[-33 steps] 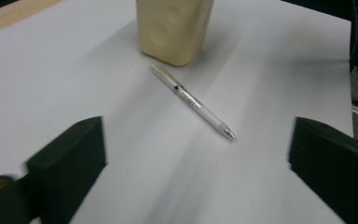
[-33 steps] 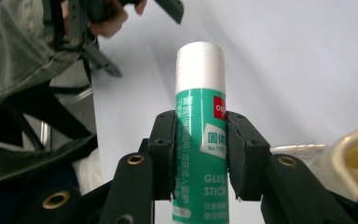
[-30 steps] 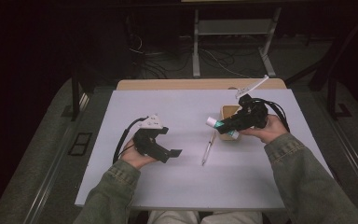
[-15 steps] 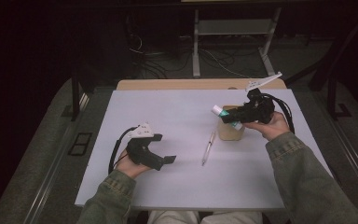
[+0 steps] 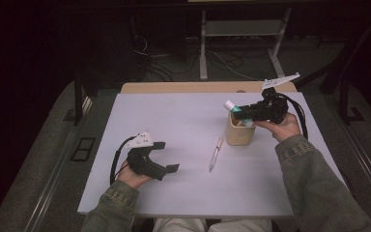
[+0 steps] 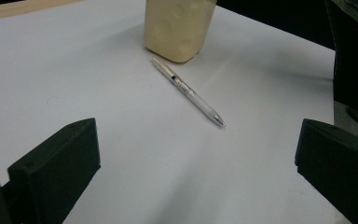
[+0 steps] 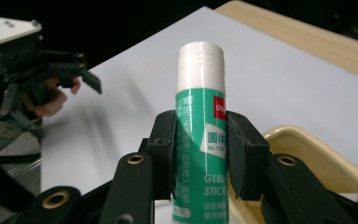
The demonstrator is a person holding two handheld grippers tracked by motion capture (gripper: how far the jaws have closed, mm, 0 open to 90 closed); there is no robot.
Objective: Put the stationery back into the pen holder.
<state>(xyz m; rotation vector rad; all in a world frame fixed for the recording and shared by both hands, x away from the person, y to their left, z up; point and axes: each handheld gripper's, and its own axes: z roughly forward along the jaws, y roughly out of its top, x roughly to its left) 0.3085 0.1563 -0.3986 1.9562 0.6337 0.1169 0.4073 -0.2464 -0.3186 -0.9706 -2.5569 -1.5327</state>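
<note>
High view: right tongs (image 5: 241,114), right of centre, are clamped on a green glue stick (image 5: 232,107) w/ white cap, held over the mouth of a beige holder cup (image 5: 238,133). Stick looks tilted, lower end at or just inside the rim; probably it's being put in or lifted out, can't tell which. Left tongs (image 5: 166,156), lower left, rest low over the bench (image 5: 174,116), jaws apart, holding nothing, likely parked out of the way. A white pen (image 5: 216,152) lies on the bench just below the cup, apart from both tongs. Bench top is pale, matte, w/ a wood strip along its far edge; room behind is dark, w/ cables on the floor and a metal frame at top centre.

Left gripper view: the two black jaws stand wide at the bottom corners, nothing btwn them. Pen (image 6: 188,91) lies diagonal mid-frame, one end near the cup (image 6: 178,28) at top centre, not touching as far as I can see.

Right gripper view: jaws press both sides of the glue stick (image 7: 200,130) mid-body, cap up, label readable. Cup rim (image 7: 307,144) at lower right, just beside the stick. Left tongs (image 7: 81,70) and hand (image 7: 51,100) at upper left, far off.
</note>
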